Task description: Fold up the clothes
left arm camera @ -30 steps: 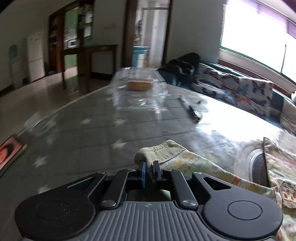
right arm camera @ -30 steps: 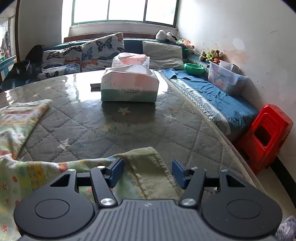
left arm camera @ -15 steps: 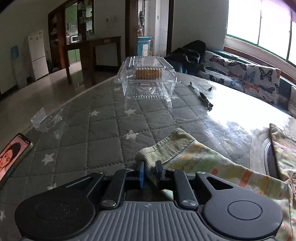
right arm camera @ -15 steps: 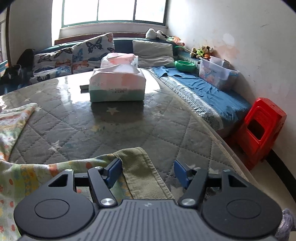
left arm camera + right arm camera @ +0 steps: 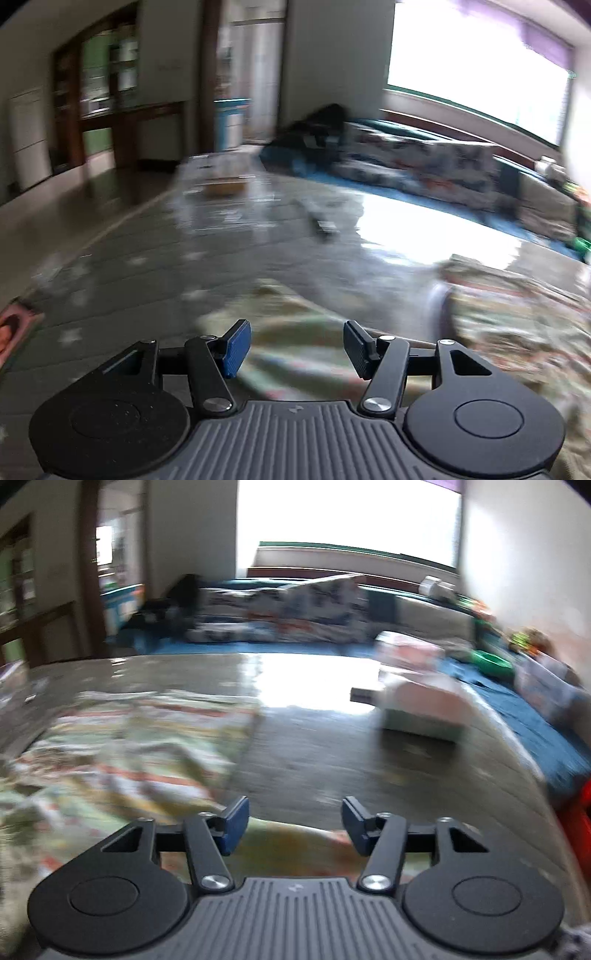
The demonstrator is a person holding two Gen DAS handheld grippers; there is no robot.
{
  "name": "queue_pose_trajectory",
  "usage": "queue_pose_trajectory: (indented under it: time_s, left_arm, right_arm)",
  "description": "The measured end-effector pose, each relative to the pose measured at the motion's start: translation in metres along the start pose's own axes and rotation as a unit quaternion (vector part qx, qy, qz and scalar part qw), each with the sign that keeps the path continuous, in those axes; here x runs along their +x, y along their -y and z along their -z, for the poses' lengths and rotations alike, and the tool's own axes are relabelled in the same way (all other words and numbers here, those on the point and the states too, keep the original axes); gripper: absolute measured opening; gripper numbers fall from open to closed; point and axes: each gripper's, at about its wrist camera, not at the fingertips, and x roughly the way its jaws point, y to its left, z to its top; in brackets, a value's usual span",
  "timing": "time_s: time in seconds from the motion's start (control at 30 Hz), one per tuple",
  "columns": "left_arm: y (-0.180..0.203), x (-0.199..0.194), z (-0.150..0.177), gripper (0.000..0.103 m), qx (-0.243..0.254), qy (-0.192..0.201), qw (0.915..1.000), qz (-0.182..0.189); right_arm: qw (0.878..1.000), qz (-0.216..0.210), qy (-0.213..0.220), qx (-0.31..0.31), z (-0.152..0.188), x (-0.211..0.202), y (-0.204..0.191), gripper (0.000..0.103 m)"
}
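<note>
While both sets of fingers stand apart and hold nothing, the left gripper (image 5: pixel 297 345) and right gripper (image 5: pixel 294 823) hang low over the patterned garment (image 5: pixel 122 753), which lies rumpled on the quilted table (image 5: pixel 332 760), partly under each tool. Both views are blurred, so fold state is unclear; any next grab likely wants a clean hem edge, both layers pinched. Open room lies ahead; tissue box (image 5: pixel 421 709) far right, table edge curves right, phone (image 5: pixel 14 332) left.

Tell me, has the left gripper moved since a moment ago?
Yes. The left gripper has opened, releasing the garment, and swung right: the window fills more of its view.
</note>
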Motion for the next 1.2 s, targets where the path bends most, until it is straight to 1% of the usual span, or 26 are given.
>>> queue_pose_trajectory:
  time_s: [0.07, 0.13, 0.2, 0.23, 0.37, 0.47, 0.6, 0.67, 0.7, 0.8, 0.9, 1.03, 1.1, 1.2]
  left_arm:
    - [0.026, -0.001, 0.002, 0.057, 0.027, -0.006, 0.9987, 0.042]
    - [0.049, 0.000, 0.006, 0.057, 0.046, -0.015, 0.9957, 0.079]
    - [0.071, 0.003, 0.010, 0.051, 0.063, -0.027, 0.9915, 0.110]
    - [0.081, 0.005, 0.012, 0.051, 0.071, -0.031, 0.9895, 0.122]
    - [0.119, 0.015, 0.024, 0.040, 0.105, -0.051, 0.9812, 0.154]
    - [0.137, 0.020, 0.031, 0.036, 0.128, -0.065, 0.9745, 0.173]
    - [0.156, 0.021, 0.044, 0.034, 0.164, -0.077, 0.9633, 0.198]
    - [0.162, 0.019, 0.051, 0.034, 0.184, -0.079, 0.9577, 0.207]
    - [0.165, 0.018, 0.054, 0.032, 0.194, -0.078, 0.9549, 0.210]
    - [0.169, 0.015, 0.059, 0.032, 0.214, -0.073, 0.9509, 0.211]
    - [0.166, 0.016, 0.056, 0.032, 0.207, -0.072, 0.9524, 0.212]
    - [0.161, 0.019, 0.052, 0.032, 0.196, -0.074, 0.9552, 0.209]
    - [0.160, 0.019, 0.051, 0.032, 0.193, -0.077, 0.9549, 0.212]
    - [0.157, 0.017, 0.052, 0.032, 0.190, -0.078, 0.9541, 0.218]
  right_arm:
    - [1.000, -0.019, -0.002, -0.012, -0.002, 0.005, -0.015, 0.048]
    - [0.999, -0.037, -0.004, -0.024, -0.003, 0.009, -0.031, 0.044]
    - [0.998, -0.056, -0.006, -0.036, -0.005, 0.014, -0.046, 0.041]
    - [0.997, -0.065, -0.007, -0.042, -0.006, 0.016, -0.054, 0.040]
    - [0.993, -0.099, -0.012, -0.064, -0.008, 0.025, -0.083, 0.037]
    - [0.992, -0.101, -0.021, -0.066, -0.001, 0.027, -0.083, 0.037]
    - [0.991, -0.105, -0.027, -0.078, 0.002, 0.021, -0.086, 0.037]
    - [0.990, -0.112, -0.026, -0.087, 0.003, 0.014, -0.089, 0.037]
    - [0.988, -0.118, -0.024, -0.093, 0.003, 0.009, -0.091, 0.037]
    - [0.984, -0.140, -0.021, -0.112, 0.004, -0.005, -0.101, 0.037]
    - [0.976, -0.170, -0.022, -0.135, 0.007, -0.020, -0.115, 0.037]
    - [0.960, -0.219, -0.023, -0.170, 0.016, -0.035, -0.143, 0.037]
    - [0.953, -0.242, -0.024, -0.182, 0.020, -0.040, -0.157, 0.037]
    - [0.944, -0.265, -0.031, -0.196, 0.027, -0.042, -0.174, 0.037]
